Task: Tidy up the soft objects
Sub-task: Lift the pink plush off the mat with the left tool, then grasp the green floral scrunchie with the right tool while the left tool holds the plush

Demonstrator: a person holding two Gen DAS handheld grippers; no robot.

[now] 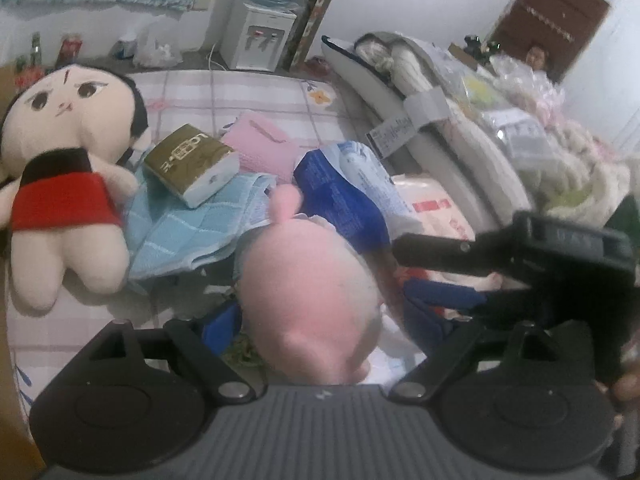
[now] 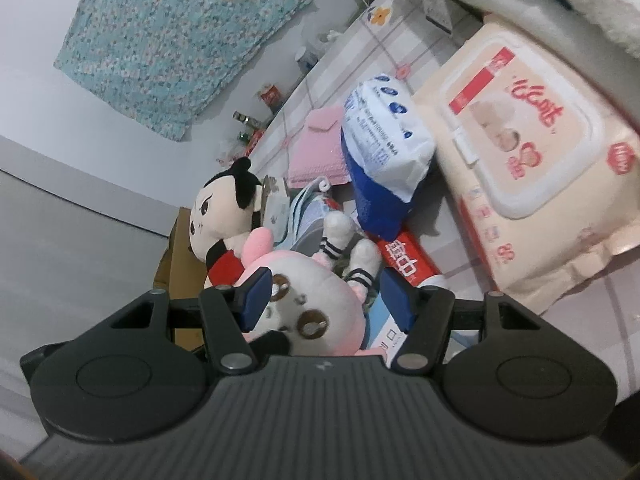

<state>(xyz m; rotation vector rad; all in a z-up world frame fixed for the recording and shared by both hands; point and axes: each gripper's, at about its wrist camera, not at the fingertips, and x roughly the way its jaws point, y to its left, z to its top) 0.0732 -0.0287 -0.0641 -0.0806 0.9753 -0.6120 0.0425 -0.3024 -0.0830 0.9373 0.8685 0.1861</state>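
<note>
Here, 2 handheld grippers meet over 1 round pink-and-white plush animal toy (image 2: 308,300) lying on the pale checked bedsheet (image 1: 224,92). The right gripper (image 2: 326,298) straddles the toy's head; its left blue pad (image 2: 256,298) presses into the plush, while contact at the right pad cannot be confirmed, so whether it is clamped is uncertain. The left gripper (image 1: 320,320) stands wide apart, with the toy's pink back (image 1: 308,304) directly between its fingers and no pad seen to press on it. The toy's long axis runs away from the left wrist camera, ear (image 1: 286,200) foremost, toward the blue-and-white soft tissue packet (image 1: 348,196). Both tools are about equally near; the black body of the right tool (image 1: 532,268) crowds the toy from the left gripper's right side. The red-dressed cream rag doll (image 1: 64,184) lies well apart, at left.
</note>
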